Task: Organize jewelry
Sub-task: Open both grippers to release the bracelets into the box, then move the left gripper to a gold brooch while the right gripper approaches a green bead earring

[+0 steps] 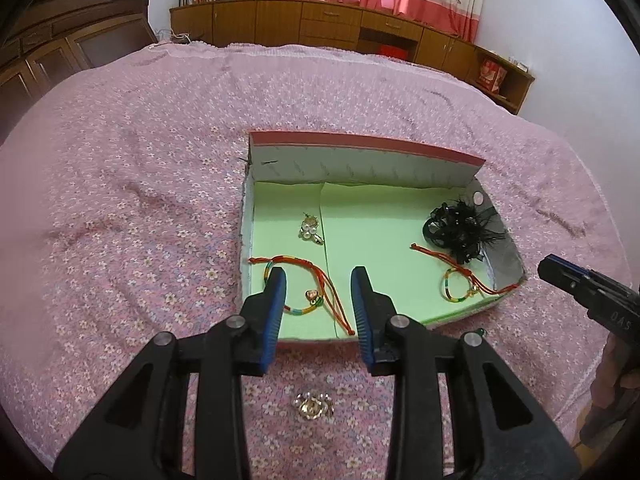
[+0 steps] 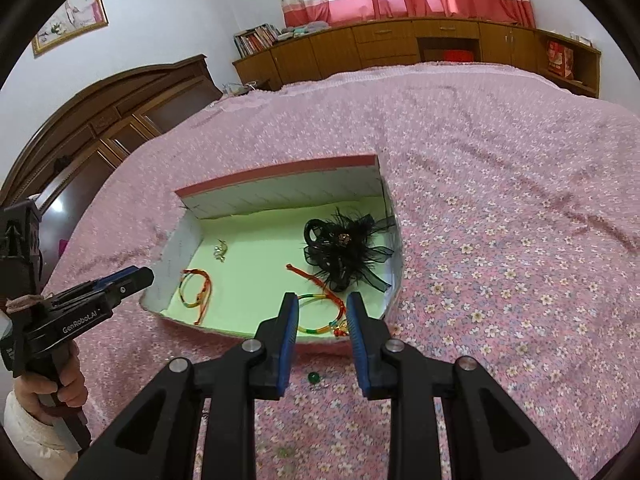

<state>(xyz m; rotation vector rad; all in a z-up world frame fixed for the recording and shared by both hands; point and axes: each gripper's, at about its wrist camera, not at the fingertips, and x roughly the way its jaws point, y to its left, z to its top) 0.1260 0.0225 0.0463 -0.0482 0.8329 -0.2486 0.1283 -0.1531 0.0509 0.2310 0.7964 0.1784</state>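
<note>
Pink bedspread (image 1: 120, 200); box (image 1: 360, 148) holds both bracelets (image 1: 308, 304), beyond empty parted jaws.

Your approach to the box (image 1: 256, 240) is open from the near side: its front wall is low, while the raised back flap (image 1: 360, 160) blocks entry from beyond. Inside, the black feathered hairpiece (image 1: 460, 228) crowds the right corner. The green floor's middle lies bare. A small brooch (image 1: 314, 404) sits on the bedspread (image 1: 120, 200) under your left gripper (image 1: 319, 280).
</note>
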